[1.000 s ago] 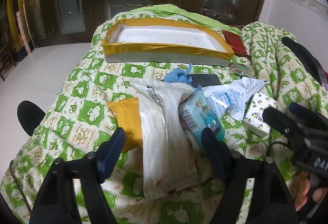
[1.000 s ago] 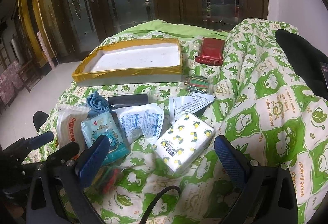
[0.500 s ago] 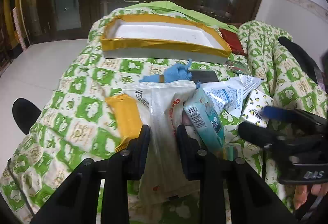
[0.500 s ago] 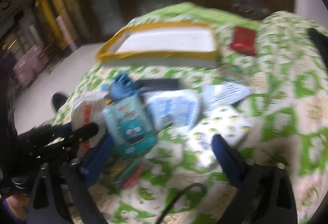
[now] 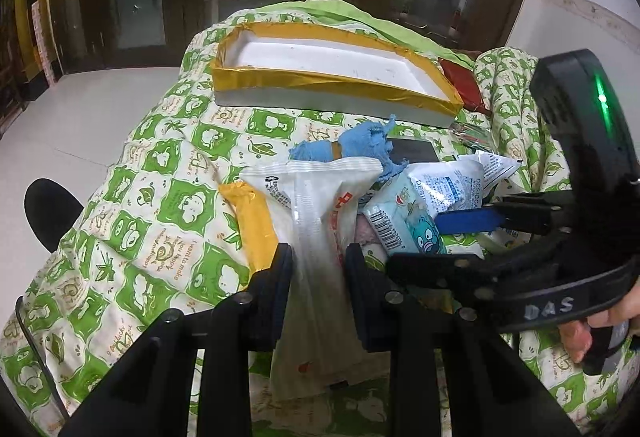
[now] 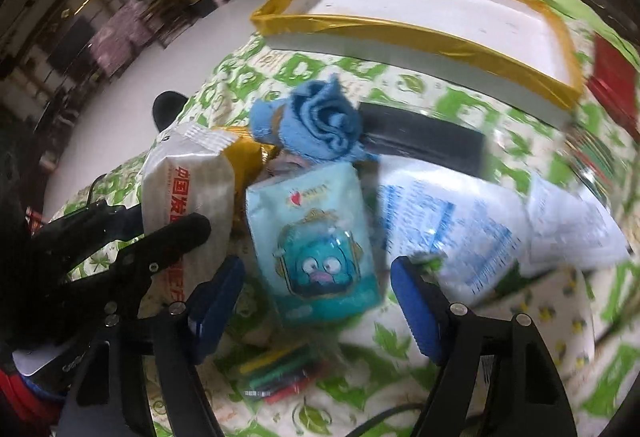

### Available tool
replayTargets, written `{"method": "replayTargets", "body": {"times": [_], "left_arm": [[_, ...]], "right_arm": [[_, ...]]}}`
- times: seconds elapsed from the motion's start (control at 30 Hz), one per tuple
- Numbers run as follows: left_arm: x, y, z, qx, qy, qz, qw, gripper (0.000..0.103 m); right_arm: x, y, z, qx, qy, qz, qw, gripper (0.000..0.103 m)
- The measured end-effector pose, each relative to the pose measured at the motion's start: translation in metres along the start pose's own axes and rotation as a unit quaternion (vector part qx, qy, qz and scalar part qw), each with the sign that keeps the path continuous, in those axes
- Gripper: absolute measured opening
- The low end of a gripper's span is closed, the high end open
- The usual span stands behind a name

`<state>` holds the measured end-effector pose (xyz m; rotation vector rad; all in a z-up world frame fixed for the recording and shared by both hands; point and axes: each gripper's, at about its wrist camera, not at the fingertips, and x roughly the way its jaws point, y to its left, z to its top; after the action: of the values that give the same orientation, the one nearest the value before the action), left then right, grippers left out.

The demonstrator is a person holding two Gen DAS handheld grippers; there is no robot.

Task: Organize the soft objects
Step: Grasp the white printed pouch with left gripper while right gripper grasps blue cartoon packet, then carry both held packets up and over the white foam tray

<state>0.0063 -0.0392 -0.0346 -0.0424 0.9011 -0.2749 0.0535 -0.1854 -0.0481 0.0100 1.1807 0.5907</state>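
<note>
My left gripper [image 5: 318,269] is clamped on the long white packet [image 5: 316,221], its two black fingers pinching the plastic so that it bunches between them; the packet lies lengthwise ahead of me on the green-and-cream quilt [image 5: 160,221]. A yellow pouch [image 5: 252,225] sits just left of that grip, partly under the packet. My right gripper [image 6: 316,289] has just been closing, and its blue pads now stand on either side of the light-blue cartoon pouch [image 6: 316,237] without pressing on it, so it holds nothing. Just beyond that pouch lies a rolled blue cloth [image 6: 320,125], touching a flat black object [image 6: 424,141] to its right. A white printed sachet [image 6: 452,225] lies right of my right gripper. Farther ahead, well apart from both grippers, sits the gold-rimmed white tray [image 5: 312,85].
</note>
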Motion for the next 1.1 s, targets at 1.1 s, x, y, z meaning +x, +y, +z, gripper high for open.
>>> {"method": "replayTargets", "body": {"times": [1.1], "left_arm": [[-0.009,0.001,0.014,-0.017,-0.004,-0.017,0.9997,0.027]], "right_arm": [[-0.069,-0.034,-0.018,0.092,-0.111,0.005,0.99,0.05]]}}
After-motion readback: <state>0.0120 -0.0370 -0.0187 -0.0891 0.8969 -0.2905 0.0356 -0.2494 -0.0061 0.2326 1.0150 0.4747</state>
